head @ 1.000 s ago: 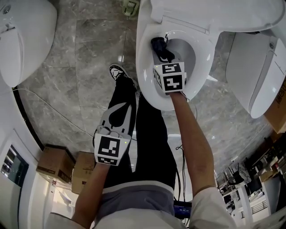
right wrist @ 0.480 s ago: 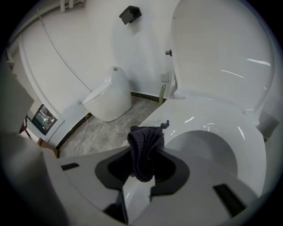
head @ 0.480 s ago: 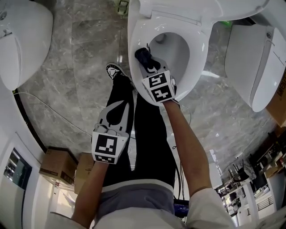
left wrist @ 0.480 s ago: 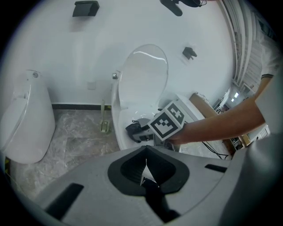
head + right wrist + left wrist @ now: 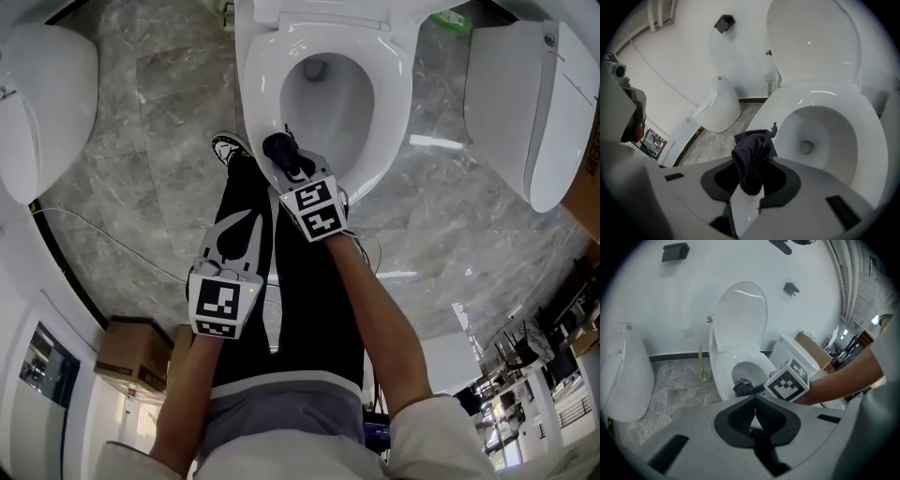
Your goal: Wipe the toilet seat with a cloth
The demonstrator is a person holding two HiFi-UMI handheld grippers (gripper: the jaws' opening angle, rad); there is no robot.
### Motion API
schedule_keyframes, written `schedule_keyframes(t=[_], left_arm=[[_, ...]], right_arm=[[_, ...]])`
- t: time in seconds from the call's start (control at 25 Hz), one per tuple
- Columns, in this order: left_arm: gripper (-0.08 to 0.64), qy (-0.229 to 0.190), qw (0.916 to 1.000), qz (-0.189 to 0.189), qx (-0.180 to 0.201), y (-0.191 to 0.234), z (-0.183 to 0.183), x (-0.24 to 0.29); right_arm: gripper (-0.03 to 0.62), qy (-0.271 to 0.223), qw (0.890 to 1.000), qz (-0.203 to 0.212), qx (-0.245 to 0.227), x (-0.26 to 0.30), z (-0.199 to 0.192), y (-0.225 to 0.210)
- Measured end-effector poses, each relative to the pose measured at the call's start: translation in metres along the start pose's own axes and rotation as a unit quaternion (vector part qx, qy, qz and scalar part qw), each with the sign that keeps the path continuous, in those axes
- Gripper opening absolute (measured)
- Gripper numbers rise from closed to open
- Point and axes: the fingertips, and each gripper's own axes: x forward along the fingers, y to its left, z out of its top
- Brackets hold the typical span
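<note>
My right gripper (image 5: 284,161) pinches a dark cloth (image 5: 278,147) between its jaws; in the right gripper view the bunched cloth (image 5: 752,161) stands up out of the closed jaws and hides their tips. The cloth sits at the near-left part of the white toilet seat (image 5: 255,112), on the rim just beside the open bowl (image 5: 326,94). In the left gripper view it shows as a dark wad (image 5: 743,388) lying against that near rim, with my right gripper's marker cube just beside it. The lid (image 5: 740,315) stands upright at the far side. My left gripper (image 5: 247,221) has its jaws pressed together with nothing between them; it hangs to the near left, over the black trousers (image 5: 314,309) and well apart from the seat. A shoe (image 5: 228,148) rests on the grey marbled floor (image 5: 159,122) just left of the toilet.
</note>
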Motion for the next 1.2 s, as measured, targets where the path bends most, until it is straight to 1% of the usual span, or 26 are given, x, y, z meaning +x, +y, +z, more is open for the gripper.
schedule_keyframes(t=[0.04,0.08,0.2,0.24,0.36,0.48,0.6,0.84,0.92,1.0,1.2], left_arm=[[0.009,0.003,1.0,-0.003,-0.001,-0.004,-0.002,0.001],[0.009,0.005,1.0,-0.005,0.007,-0.008,-0.003,0.002],[0.009,0.013,0.9978,-0.005,0.065,-0.015,-0.004,0.004],[0.009,0.017,0.997,-0.004,0.075,-0.015,-0.006,0.005],[0.009,0.024,0.9966,-0.006,0.078,-0.015,-0.007,0.008],[0.009,0.027,0.9949,-0.007,0.097,-0.017,-0.002,0.012],[0.009,0.031,0.9948,-0.009,0.096,-0.02,-0.001,0.015],[0.009,0.039,0.9934,-0.022,0.106,-0.034,0.001,0.02],[0.009,0.042,0.9932,-0.023,0.106,-0.04,0.001,0.02],[0.009,0.043,0.993,-0.021,0.108,-0.043,0.003,0.022],[0.009,0.034,0.9934,-0.012,0.109,-0.05,0.007,0.023]], right_arm=[[0.094,0.0,1.0,-0.001,0.012,-0.003,-0.007,-0.001],[0.094,0.002,1.0,-0.001,0.021,-0.007,-0.013,-0.002],[0.094,0.011,0.999,0.004,0.052,-0.02,-0.034,-0.004],[0.094,0.015,0.998,0.005,0.063,-0.024,-0.041,-0.005],[0.092,0.03,0.995,0.009,0.09,-0.037,-0.067,-0.01],[0.094,0.037,0.993,0.009,0.114,-0.049,-0.086,-0.023],[0.094,0.038,0.99,0.012,0.136,-0.061,-0.098,-0.033],[0.094,0.042,0.987,0.018,0.155,-0.086,-0.116,-0.055],[0.094,0.046,0.987,0.023,0.154,-0.095,-0.121,-0.061],[0.094,0.051,0.988,0.028,0.142,-0.1,-0.121,-0.071],[0.094,0.075,0.993,0.04,0.086,-0.109,-0.117,-0.096]])
